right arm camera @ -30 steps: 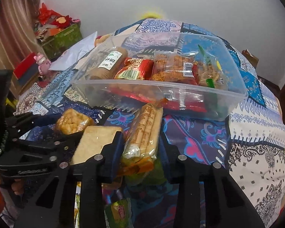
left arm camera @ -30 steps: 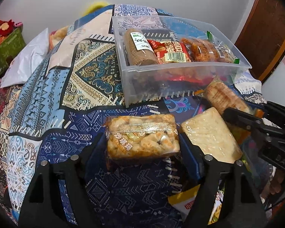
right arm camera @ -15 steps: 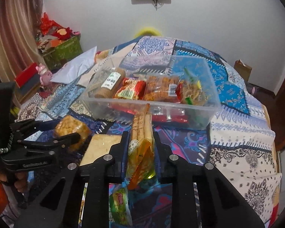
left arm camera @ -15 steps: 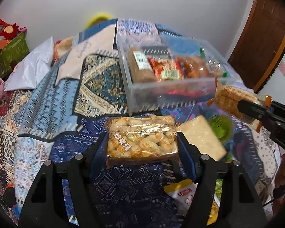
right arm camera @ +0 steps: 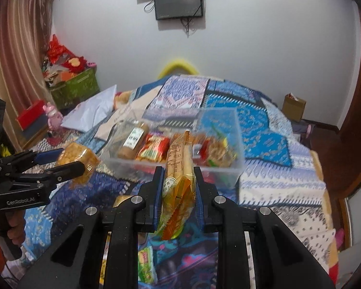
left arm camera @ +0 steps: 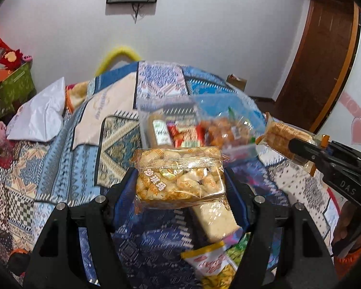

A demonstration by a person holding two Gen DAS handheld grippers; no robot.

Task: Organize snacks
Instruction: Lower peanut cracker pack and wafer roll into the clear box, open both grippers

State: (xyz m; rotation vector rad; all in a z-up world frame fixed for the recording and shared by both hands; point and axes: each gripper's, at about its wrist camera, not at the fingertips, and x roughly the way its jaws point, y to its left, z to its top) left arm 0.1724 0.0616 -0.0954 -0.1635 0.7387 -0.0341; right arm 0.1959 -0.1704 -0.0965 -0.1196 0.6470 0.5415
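Observation:
My left gripper (left arm camera: 180, 180) is shut on a clear pack of golden puffed snacks (left arm camera: 179, 174), lifted off the patterned bedspread. That pack (right arm camera: 75, 157) shows at the left of the right wrist view too. My right gripper (right arm camera: 178, 175) is shut on a long pack of biscuit sticks (right arm camera: 179, 168) in an orange wrapper, held upright above the bed. The same biscuit pack (left arm camera: 284, 138) appears at the right of the left wrist view. Beyond both stands a clear plastic bin (right arm camera: 238, 163) holding several snack packs, also blurred in the left wrist view as the bin (left arm camera: 243, 149).
On the bedspread (left arm camera: 67, 168) below lie a pale flat cracker pack (left arm camera: 216, 219), a yellow-and-white packet (left arm camera: 211, 262) and a green packet (right arm camera: 145, 265). A white pillow (left arm camera: 41, 118) lies at left, a green box (right arm camera: 74, 89) by the curtain, a brown door (left arm camera: 325, 55) at right.
Both grippers have risen with their packs off the bed and tilted up, so the wall and screen came into view. The right jaws closed tight on the biscuit pack.

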